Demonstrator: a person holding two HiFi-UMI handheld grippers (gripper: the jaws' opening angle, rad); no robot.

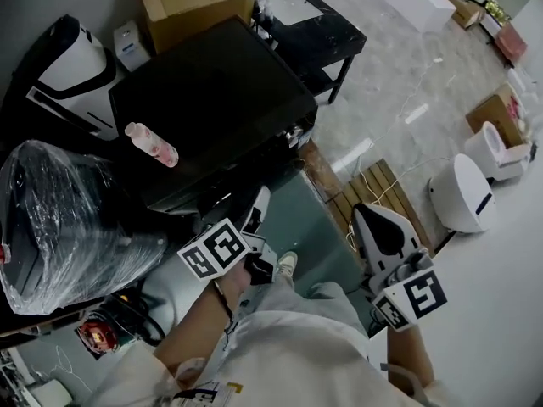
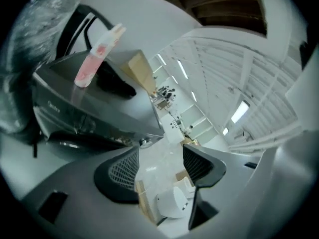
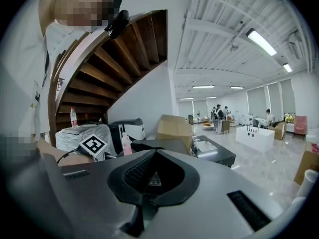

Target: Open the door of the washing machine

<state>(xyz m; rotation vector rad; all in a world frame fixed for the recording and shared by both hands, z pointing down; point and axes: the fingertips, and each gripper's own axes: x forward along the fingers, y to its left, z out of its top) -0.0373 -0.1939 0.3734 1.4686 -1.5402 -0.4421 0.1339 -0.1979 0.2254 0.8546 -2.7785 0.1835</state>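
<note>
Your left tongs point(image 2: 159, 169) released, right tongs point(image 3: 149, 177) clenched on nothing
Your left tongs gape empty just in front of the black washing machine point(image 1: 212, 100), where a pink bottle point(image 1: 153, 144) lies on top; your right tongs sit off to its right.

Washing machine point(image 1: 221, 91) top mostly bare; one pink bottle point(image 1: 153, 145) lies near its left edge. Plastic-wrapped bundle point(image 1: 59, 219) crowds the left side, and a cardboard box point(image 1: 195, 2) stands behind. I see open floor point(image 1: 382, 100) to the right. A slatted wooden board point(image 1: 373, 195) lies near the front corner.
</note>
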